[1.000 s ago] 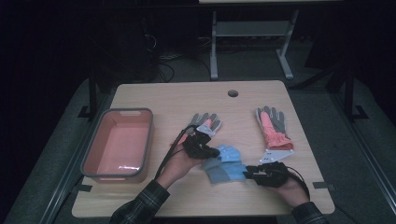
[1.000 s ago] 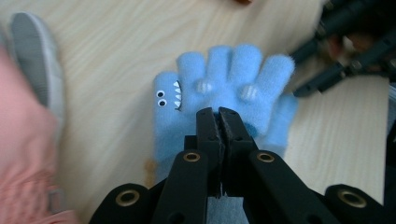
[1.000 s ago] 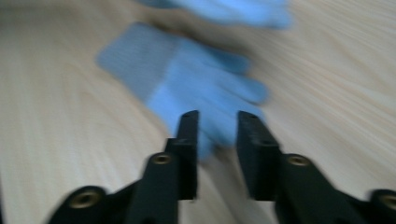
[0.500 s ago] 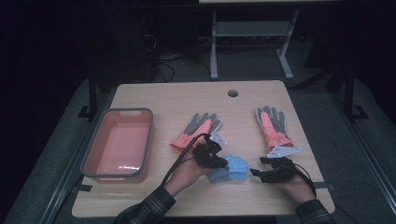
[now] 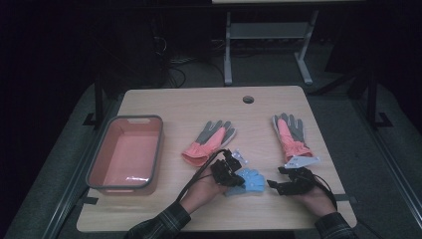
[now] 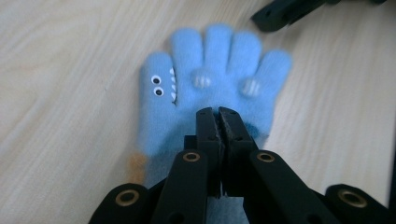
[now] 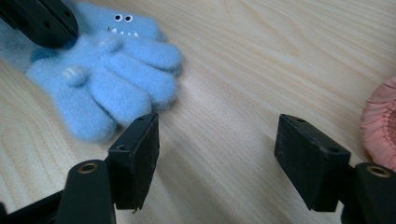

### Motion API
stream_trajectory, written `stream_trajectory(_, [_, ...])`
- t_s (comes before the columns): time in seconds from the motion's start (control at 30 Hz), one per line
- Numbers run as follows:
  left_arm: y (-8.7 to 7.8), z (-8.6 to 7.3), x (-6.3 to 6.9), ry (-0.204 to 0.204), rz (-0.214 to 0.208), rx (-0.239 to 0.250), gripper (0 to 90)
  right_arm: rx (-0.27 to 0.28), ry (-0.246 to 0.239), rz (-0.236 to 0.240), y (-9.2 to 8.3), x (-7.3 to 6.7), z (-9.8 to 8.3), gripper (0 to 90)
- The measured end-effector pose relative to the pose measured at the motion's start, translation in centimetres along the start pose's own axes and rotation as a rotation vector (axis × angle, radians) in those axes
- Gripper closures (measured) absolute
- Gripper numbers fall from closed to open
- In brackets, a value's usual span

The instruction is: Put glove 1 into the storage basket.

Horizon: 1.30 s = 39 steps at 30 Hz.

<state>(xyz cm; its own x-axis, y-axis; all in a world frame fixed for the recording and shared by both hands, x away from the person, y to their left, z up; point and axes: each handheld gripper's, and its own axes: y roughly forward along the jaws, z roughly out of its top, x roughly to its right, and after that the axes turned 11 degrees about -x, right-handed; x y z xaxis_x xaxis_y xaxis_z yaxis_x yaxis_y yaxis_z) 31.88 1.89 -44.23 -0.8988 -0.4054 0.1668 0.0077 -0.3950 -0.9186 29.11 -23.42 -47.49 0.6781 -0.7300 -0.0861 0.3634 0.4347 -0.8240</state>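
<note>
Blue child's glove (image 5: 247, 180) lay flat on the wooden table (image 5: 189, 107), near the front edge, between the two grippers. Landmark taken: this blue glove.

Left gripper (image 6: 217, 122): jaws together, pinched on the cuff end of the blue glove (image 6: 205, 88), pads pressed tight with only a sliver of knit between them. The glove's five fingers fanned away from the jaw tips, flat on the wood. Googly eyes and a row of white teeth sat on the thumb side; two pale striped patches on the palm. In the high view the left gripper (image 5: 234, 179) sat on the glove's left side, over its cuff.

Right gripper (image 7: 217, 161): jaws wide apart, having just been opening, nothing between them but bare tabletop. The blue glove (image 7: 107, 70) lay just beyond its left jaw; the nearest fingertip ran close to that jaw, contact not discernible. In the high view the right gripper (image 5: 276, 186) lay just right of the glove's fingertips.

Other items, relative to the blue glove:
- Grey-and-coral work glove (image 5: 209, 142), behind and slightly left, palm down, cuff toward the person.
- Second grey-and-coral work glove (image 5: 289, 134), behind and to the right, cuff near the right gripper's grey plate; its coral cuff (image 7: 380, 119) showed at the right edge of the right gripper view.
- Pink bin with grey rim (image 5: 97, 164), well apart to the left.
</note>
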Motion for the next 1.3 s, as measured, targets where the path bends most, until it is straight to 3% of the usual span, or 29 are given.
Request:
stream_trajectory(0.13, [0.0,0.0,0.1,0.004,-0.002,0.01,85.8,0.003,-0.004,-0.008,0.1,0.0,0.0,27.2])
stream_trajectory(0.2, [-0.4,0.0,0.1,0.007,-0.017,0.027,79.8,0.007,-0.011,-0.009,0.2,0.0,0.0,25.7])
stream_trajectory(0.27, [-0.8,0.0,0.1,0.019,-0.024,0.039,70.0,0.006,-0.015,-0.011,0.2,-0.1,-0.1,23.8])
stream_trajectory(0.4, [-1.8,-0.1,0.0,0.083,-0.023,0.068,54.8,0.005,-0.035,-0.024,0.4,-0.4,-0.1,19.3])
stream_trajectory(0.47, [-2.0,-0.1,-0.1,0.109,-0.009,0.077,42.1,0.007,-0.043,-0.028,0.5,-0.4,-0.2,17.8])
stream_trajectory(0.6, [-1.1,-0.1,-0.3,0.125,0.008,0.066,22.9,0.011,-0.042,-0.029,0.5,-0.5,-0.2,17.4])
stream_trajectory(0.7, [-0.1,-0.1,-0.3,0.137,0.016,0.051,17.5,0.013,-0.043,-0.03,0.6,-0.5,-0.2,16.6])
stream_trajectory(0.9, [1.4,0.0,-0.2,0.159,0.063,0.0,16.8,0.013,-0.042,-0.03,0.6,-0.5,-0.2,16.4])
stream_trajectory(1.0, [1.9,-0.1,0.2,0.176,0.099,-0.002,17.5,0.013,-0.042,-0.03,0.6,-0.5,-0.2,16.4])
stream_trajectory(1.07, [1.9,-0.1,0.3,0.181,0.102,0.003,19.2,0.019,-0.043,-0.027,0.6,-0.5,-0.3,16.1])
stream_trajectory(1.17, [1.8,-0.4,0.2,0.179,0.097,0.021,25.8,0.022,-0.046,-0.027,0.6,-0.5,-0.3,14.9])
stream_trajectory(1.3, [1.4,-0.5,-0.1,0.178,0.102,0.029,41.8,0.021,-0.045,-0.028,0.7,-0.6,-0.3,14.7])
